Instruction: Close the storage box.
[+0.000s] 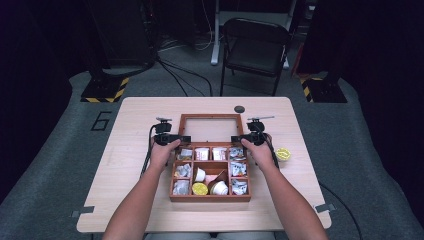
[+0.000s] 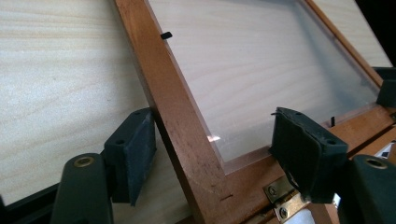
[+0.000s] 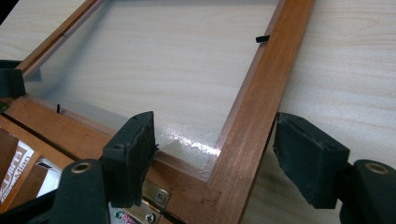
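Note:
A wooden compartment box [image 1: 210, 198] stands on the table, its glass-paned lid [image 1: 210, 117] swung back flat behind it. My left gripper [image 1: 186, 139] sits at the lid's left rear corner. In the left gripper view, the left gripper [image 2: 219, 154] straddles the lid's side rail [image 2: 177, 116]; one pad is beside the rail's outer edge, the other is over the glass, and neither presses. My right gripper [image 1: 235, 139] sits at the lid's right corner. In the right gripper view, the right gripper [image 3: 219, 154] straddles the opposite rail [image 3: 252, 116], open with a gap.
The box holds several small cups and foil packets. A yellow cup [image 1: 283, 154] stands on the table [image 1: 140, 200] right of the box, and a small dark disc [image 1: 239, 109] lies near the far edge. Brass hinges [image 3: 156, 196] join lid and box. A folding chair [image 1: 255, 47] stands beyond the table.

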`<state>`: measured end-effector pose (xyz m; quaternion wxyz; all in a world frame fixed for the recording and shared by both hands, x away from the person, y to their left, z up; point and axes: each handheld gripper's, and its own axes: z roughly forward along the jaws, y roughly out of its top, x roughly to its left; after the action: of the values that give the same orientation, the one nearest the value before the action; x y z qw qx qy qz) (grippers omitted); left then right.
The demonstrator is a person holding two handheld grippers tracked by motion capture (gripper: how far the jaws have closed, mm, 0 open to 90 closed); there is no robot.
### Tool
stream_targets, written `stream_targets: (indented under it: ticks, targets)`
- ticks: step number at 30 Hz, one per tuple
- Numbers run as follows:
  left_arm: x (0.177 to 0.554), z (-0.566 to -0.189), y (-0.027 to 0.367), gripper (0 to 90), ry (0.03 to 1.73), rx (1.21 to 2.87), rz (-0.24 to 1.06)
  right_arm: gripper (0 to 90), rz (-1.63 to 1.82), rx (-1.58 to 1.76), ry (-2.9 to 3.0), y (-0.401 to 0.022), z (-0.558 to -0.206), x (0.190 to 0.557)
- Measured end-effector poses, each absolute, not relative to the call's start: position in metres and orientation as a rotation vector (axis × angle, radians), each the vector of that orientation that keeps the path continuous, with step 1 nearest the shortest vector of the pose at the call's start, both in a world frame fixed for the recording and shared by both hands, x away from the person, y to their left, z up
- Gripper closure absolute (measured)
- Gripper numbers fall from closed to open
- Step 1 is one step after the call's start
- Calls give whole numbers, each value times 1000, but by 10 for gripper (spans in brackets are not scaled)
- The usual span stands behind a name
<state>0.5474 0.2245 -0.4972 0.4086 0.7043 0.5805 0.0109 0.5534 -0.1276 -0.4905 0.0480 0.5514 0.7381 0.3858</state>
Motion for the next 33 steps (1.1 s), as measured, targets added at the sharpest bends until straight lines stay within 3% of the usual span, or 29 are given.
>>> stream_targets:
  ticks: [19,33]
  targets:
    - [552,-503,226,299,1459,1736,-12,231,1168,1756,2279,-123,-493,565]
    - [552,-501,227,336,1480,1701,-9,262,1175,1762,2258,-124,-489,565]
